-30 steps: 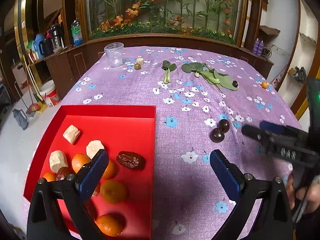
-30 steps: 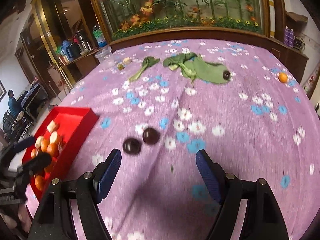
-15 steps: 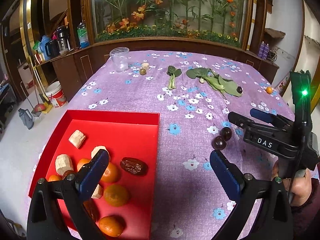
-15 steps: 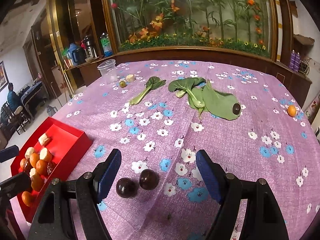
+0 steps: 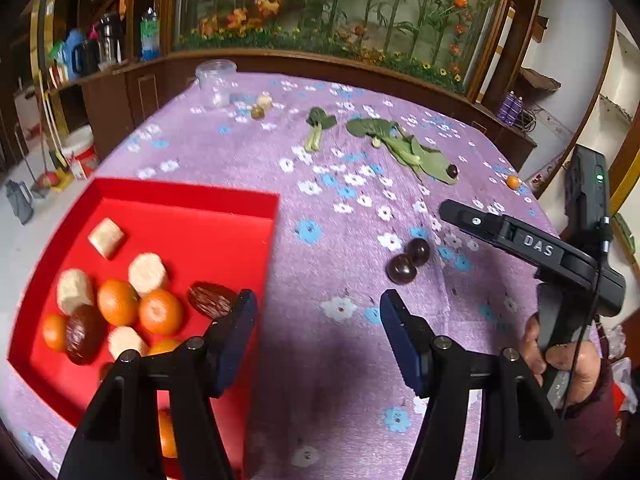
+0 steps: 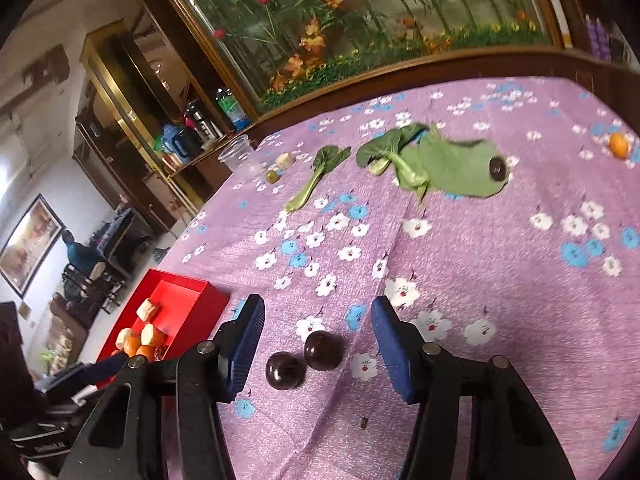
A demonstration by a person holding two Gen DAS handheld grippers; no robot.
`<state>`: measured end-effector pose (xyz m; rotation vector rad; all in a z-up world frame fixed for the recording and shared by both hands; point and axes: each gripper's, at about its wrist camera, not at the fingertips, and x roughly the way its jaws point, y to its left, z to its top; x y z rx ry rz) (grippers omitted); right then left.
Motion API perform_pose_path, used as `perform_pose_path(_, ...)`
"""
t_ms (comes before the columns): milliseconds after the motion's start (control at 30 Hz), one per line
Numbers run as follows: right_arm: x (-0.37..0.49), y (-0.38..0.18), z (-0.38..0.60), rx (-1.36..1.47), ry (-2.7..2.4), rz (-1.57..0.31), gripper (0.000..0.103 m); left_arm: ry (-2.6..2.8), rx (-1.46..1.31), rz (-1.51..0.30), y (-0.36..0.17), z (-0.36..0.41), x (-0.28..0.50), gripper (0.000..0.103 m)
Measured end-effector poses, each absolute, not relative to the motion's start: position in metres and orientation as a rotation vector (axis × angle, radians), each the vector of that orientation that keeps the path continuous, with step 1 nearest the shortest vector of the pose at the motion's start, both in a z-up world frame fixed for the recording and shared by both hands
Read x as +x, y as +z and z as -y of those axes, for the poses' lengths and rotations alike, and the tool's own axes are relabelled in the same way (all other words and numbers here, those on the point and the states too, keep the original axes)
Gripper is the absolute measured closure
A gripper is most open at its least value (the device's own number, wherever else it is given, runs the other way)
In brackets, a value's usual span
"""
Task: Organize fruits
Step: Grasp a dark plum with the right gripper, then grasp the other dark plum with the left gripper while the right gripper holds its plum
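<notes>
Left wrist view. Left gripper [image 5: 318, 336], bottom centre: jaws closing at about half spread, nothing between the pads, only purple cloth [image 5: 320, 380] beneath. Red tray [image 5: 188, 196], lower left, its right wall just beside the left finger; holds oranges [image 5: 160, 312], dates [image 5: 212, 300] and pale cut pieces [image 5: 147, 273]. Two dark round fruits [image 5: 408, 260], touching one another, lie on the cloth right of centre, above and to the right of the right finger, clear of it. Right gripper [image 5: 532, 246] enters from the right edge, held by a hand [image 5: 568, 364], its fingers reaching over the cloth just right of the dark pair.

Right wrist view. Right gripper [image 6: 318, 344], bottom centre: jaws closing at about half spread, pads not yet on anything. The two dark round fruits [image 6: 304, 360] sit side by side between the fingers, the pair's line running from lower left to upper right, roughly across the gap; neither pad touches. Judgement: the right hand is the nearer and is placed for the pick, but both fruits lie in the gap, so the closing jaws may catch two or squeeze one aside. The red tray [image 6: 208, 296] lies at lower left. Further fruit waits upper right: a dark one [image 6: 498, 168] on greens [image 6: 452, 172], a small orange [image 6: 618, 145] near the edge.
</notes>
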<state>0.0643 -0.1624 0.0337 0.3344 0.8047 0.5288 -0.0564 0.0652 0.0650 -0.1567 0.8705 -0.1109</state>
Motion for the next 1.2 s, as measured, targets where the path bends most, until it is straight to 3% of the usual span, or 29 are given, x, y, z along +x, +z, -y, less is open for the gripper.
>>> perform_pose_path(100, 0.067, 0.028, 0.155, 0.327, 0.540, -0.834, 0.043, -0.124, -0.157, -0.880, 0.060, -0.062, -0.057, 0.040)
perform_pose_path(333, 0.064, 0.022, 0.132, 0.217, 0.552, -0.853, 0.063, -0.141, -0.144, -0.895, 0.052, -0.056, -0.057, 0.040)
perform_pose_path(533, 0.067, 0.010, 0.116, 0.106, 0.503, -0.899, 0.065, -0.139, -0.138, -0.911, 0.046, -0.057, -0.053, 0.040)
perform_pose_path(667, 0.065, 0.012, 0.116, 0.087, 0.498, -0.888, 0.078, -0.143, -0.127, -0.920, 0.043, -0.053, -0.047, 0.040)
perform_pose_path(1200, 0.070, 0.020, 0.154, 0.238, 0.453, -0.863, 0.079, -0.245, 0.013, -0.959, 0.021, 0.005, 0.012, 0.040)
